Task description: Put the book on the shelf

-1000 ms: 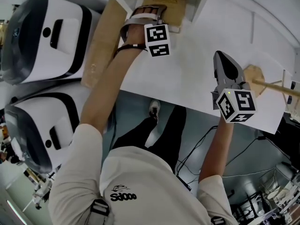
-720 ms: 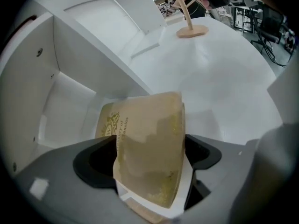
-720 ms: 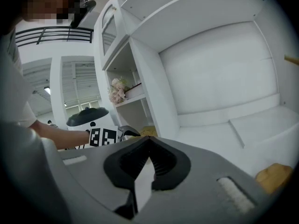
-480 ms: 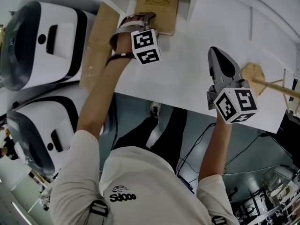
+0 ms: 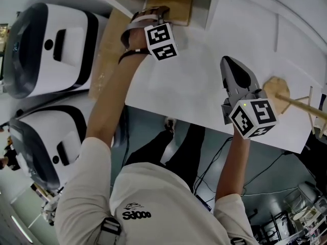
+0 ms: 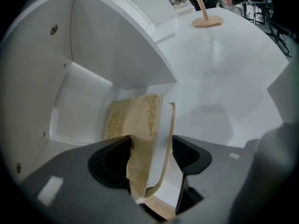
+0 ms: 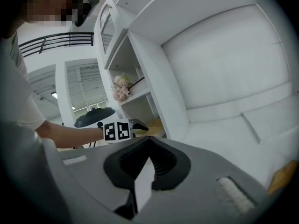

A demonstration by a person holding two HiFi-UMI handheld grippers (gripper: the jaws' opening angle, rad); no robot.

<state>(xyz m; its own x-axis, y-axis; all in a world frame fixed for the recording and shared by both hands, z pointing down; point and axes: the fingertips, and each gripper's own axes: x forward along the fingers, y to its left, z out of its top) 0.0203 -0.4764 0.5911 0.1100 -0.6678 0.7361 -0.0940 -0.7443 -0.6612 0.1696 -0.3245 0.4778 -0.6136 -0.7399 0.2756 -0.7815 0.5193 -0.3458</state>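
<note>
**Book partly in shelf, not released**

Left gripper (image 6: 150, 149) jaws, just closing, pinch the tan book (image 6: 140, 120). Its far end is inside the white shelf (image 6: 93, 55) bay, near end still out. Right gripper (image 7: 148, 160) jaws together, empty, over the tabletop (image 5: 204, 80). Left to do, likely: push in, release.

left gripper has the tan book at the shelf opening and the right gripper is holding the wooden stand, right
No: the right gripper holds nothing; the right gripper view shows its jaws together. The left gripper, its jaws just closing, has the tan book between them at the shelf.
</note>
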